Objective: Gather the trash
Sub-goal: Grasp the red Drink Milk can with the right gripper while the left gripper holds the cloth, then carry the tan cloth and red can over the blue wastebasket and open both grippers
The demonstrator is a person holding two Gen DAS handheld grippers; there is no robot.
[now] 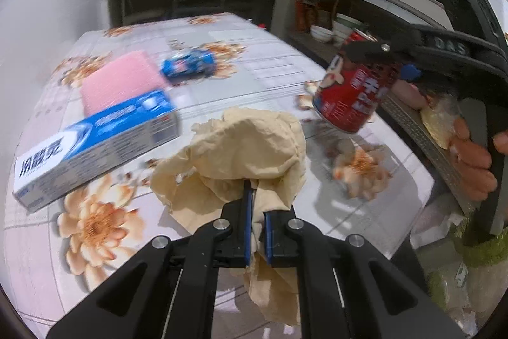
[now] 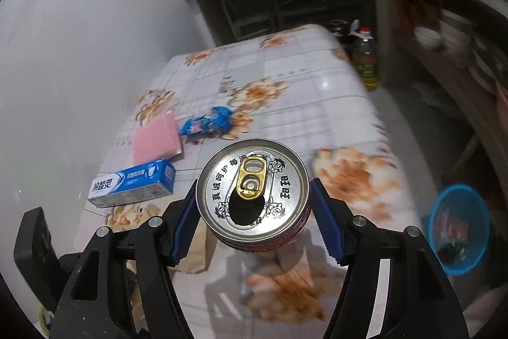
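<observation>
**Two Grippers, Two Bits of Trash, Both Up Off the Table**

Right by the left camera, the left gripper [image 1: 257,224] has its two blue pads pinched nearly together on a crumpled brown paper [image 1: 241,154]. The paper is thin and floppy, so the jaws must squeeze almost all the way to keep it. It puffs out ahead of the fingertips and a loose flap hangs down under them.

The right gripper [image 2: 254,212] holds a red can [image 2: 252,186] between its pads, about half wide, because the can is round and fat. The can's silver top faces the right camera and its hole is already open, so it is probably empty. In the left view the can [image 1: 352,91] is tipped and in the air, off to the right of the left gripper and a bit further out. A hand [image 1: 473,161] grips the right handle there.

Both bits look lifted, ready to go to a bin. A blue basket [image 2: 457,231] sits low, to the right of the right gripper; it may be the bin, but I can't be sure.

Left on the table [image 1: 270,69], ahead and to the left of both grippers: a toothpaste box [image 1: 95,148], a pink pad [image 1: 123,78] behind it, and a blue wrapper [image 1: 189,64] furthest out.
</observation>
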